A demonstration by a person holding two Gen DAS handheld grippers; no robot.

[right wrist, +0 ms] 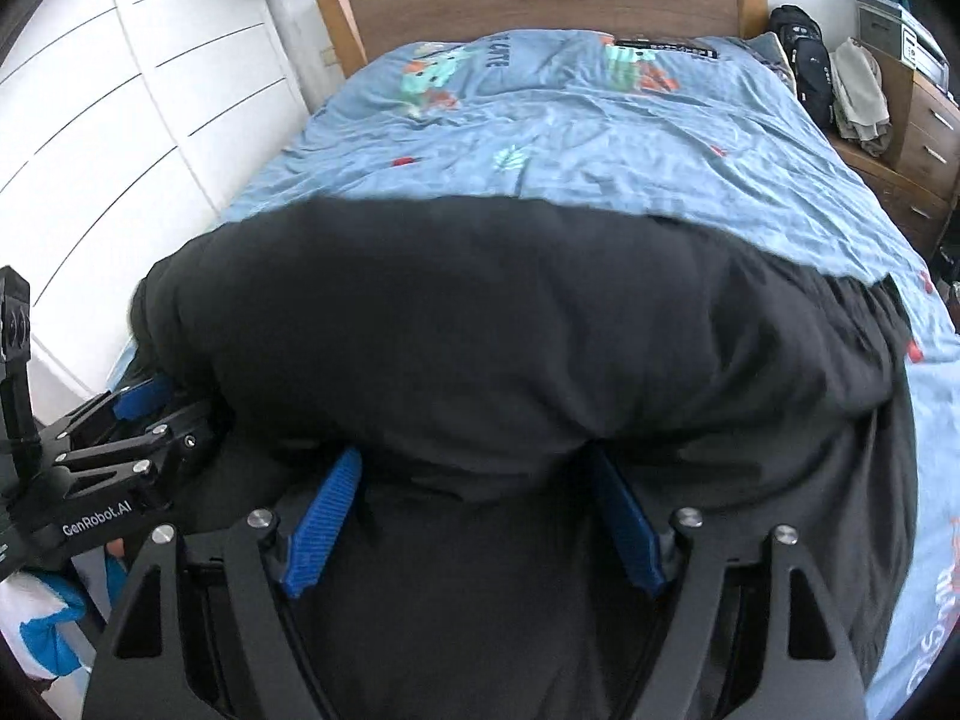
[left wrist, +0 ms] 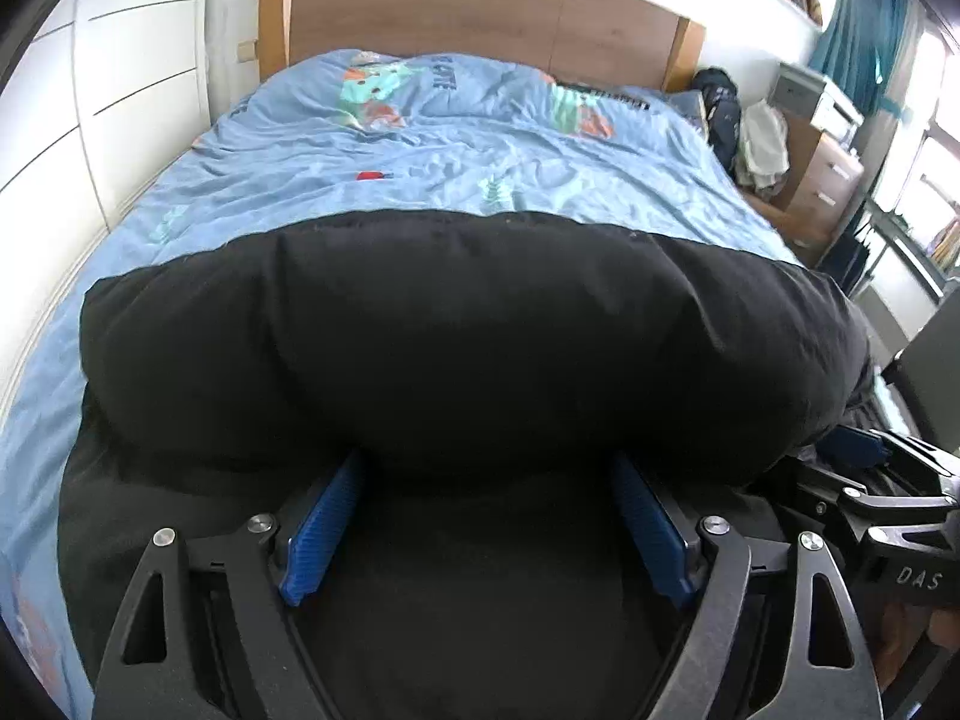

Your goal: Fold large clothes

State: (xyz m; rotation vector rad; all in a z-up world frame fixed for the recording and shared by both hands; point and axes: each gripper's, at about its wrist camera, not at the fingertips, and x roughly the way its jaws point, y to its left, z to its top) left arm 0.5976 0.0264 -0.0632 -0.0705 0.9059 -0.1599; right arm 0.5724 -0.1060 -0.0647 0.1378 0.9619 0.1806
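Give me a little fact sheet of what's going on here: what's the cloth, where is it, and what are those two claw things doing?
Garment: large black garment, bulging in a puffy fold
Surface: bed with a blue printed cover
Left gripper: jaws wide, blue pads either side of the fabric, tips hidden under the fold
Right gripper: same pose, jaws wide
Grip: cannot tell whether either one pinches the cloth
Background: wooden headboard, white drawers

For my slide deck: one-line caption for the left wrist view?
Left gripper open over a black garment on the blue bedspread, its fingers tucked under a puffed fold.
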